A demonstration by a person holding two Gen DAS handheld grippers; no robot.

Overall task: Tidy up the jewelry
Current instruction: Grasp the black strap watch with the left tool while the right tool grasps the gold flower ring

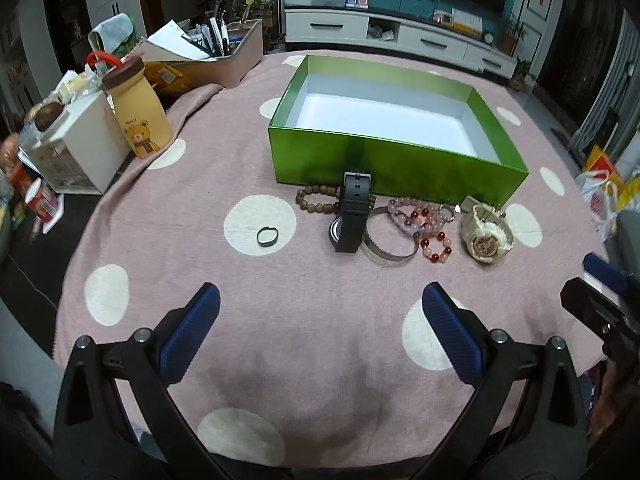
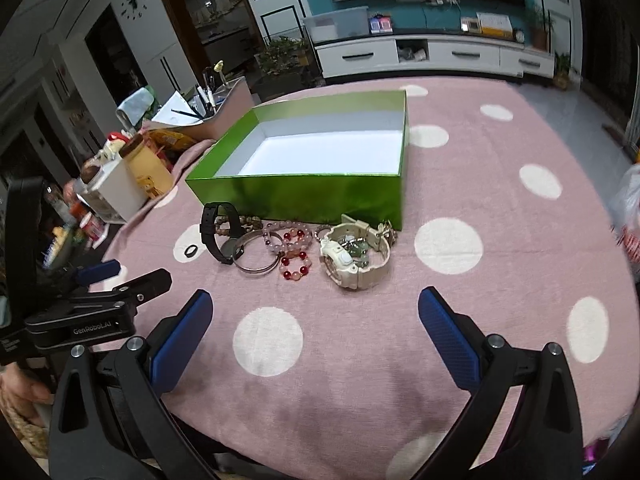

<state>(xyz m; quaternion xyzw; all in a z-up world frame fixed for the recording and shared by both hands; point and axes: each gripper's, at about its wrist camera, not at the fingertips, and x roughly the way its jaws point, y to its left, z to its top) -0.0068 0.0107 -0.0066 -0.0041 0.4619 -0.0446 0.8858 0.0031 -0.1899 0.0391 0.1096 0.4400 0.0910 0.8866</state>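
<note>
On the pink tablecloth [image 1: 304, 332] with its cream polka dots, a shallow green box [image 1: 392, 160] with a white inside stands open, holding nothing that shows. Just in front of its near wall lies a row of jewelry. At the left end of the row, a string of brown wooden beads [image 1: 316, 200] sits beside a black watch [image 1: 354, 212], which stands on its edge and leans toward the box wall. Right of the watch rests a silver bangle [image 1: 386, 240], touching a cluster of pink and red bead bracelets [image 1: 426, 226]. A cream watch [image 1: 486, 232] lies at the right end, with a small silvery piece just beside it, too small to identify. Well apart to the left of the row, a small dark ring [image 1: 267, 236] sits alone on a cream dot.

Both tongs hover over the near part of the cloth, short of the jewelry. The left gripper [image 1: 320, 312] has its blue-padded fingers spread wide with nothing between them. The right gripper [image 2: 316, 316] is likewise spread wide and empty. From the right wrist view, the left tool's black body appears at the left edge.

Far left on the table stand a yellow bottle [image 1: 140, 112] with a bear picture, a white container [image 1: 80, 148] and a bin of pens [image 1: 224, 56].
</note>
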